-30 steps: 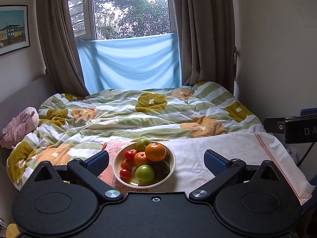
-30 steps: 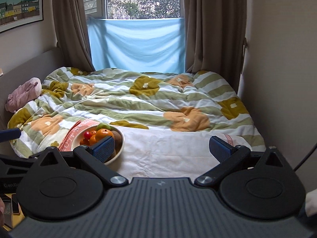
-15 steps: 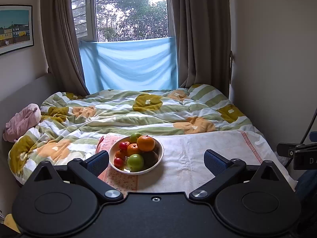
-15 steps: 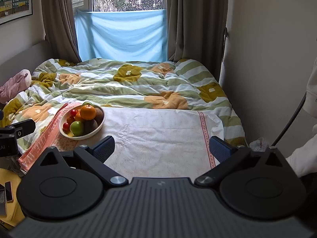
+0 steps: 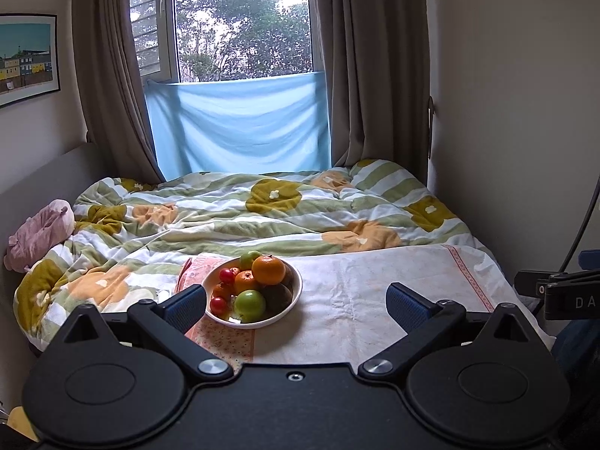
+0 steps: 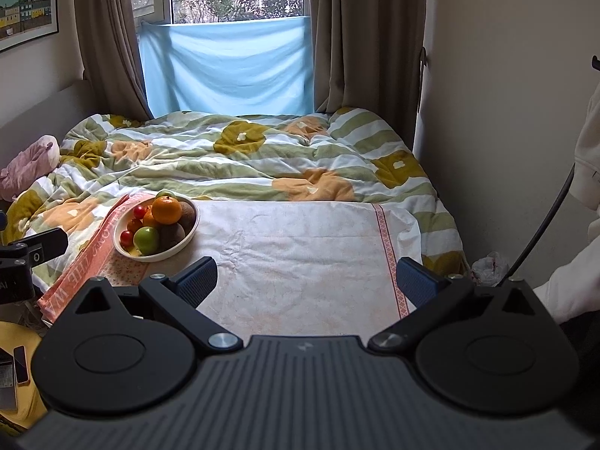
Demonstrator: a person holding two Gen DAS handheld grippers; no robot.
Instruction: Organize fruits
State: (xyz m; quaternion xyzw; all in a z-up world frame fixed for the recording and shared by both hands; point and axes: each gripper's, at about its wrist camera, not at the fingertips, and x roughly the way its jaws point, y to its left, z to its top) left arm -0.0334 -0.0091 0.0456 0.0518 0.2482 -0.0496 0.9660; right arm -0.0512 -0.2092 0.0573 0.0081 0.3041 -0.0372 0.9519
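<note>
Looking down a bed [image 5: 232,221] spread with a green, white and orange flowered quilt [image 6: 240,157], running back to a window draped with a blue sheet [image 5: 240,123] between brown curtains [image 6: 337,37]. Lying across the near end, a pale cloth [image 6: 300,255] with red-patterned borders. Sitting on that cloth at its left end, a white bowl [image 5: 296,292] piled with fruit. Riding on top of the pile, a big orange [image 5: 268,270]; resting at the front, a green apple [image 5: 249,304]; peeking out behind, a second green one; nestling on the right, dark brown fruits [image 6: 173,233]; clustering on the left, small red tomatoes [image 5: 226,275]. Hovering short of the bowl, left gripper [image 5: 296,302], jaws spread wide and carrying nothing, left pad just beside the rim though not clearly touching. Hanging over the bare middle of the cloth, right gripper [image 6: 305,279], likewise splayed and holding nothing, well apart from the bowl. Showing at the right edge, a pale sleeve [image 6: 573,285].
</note>
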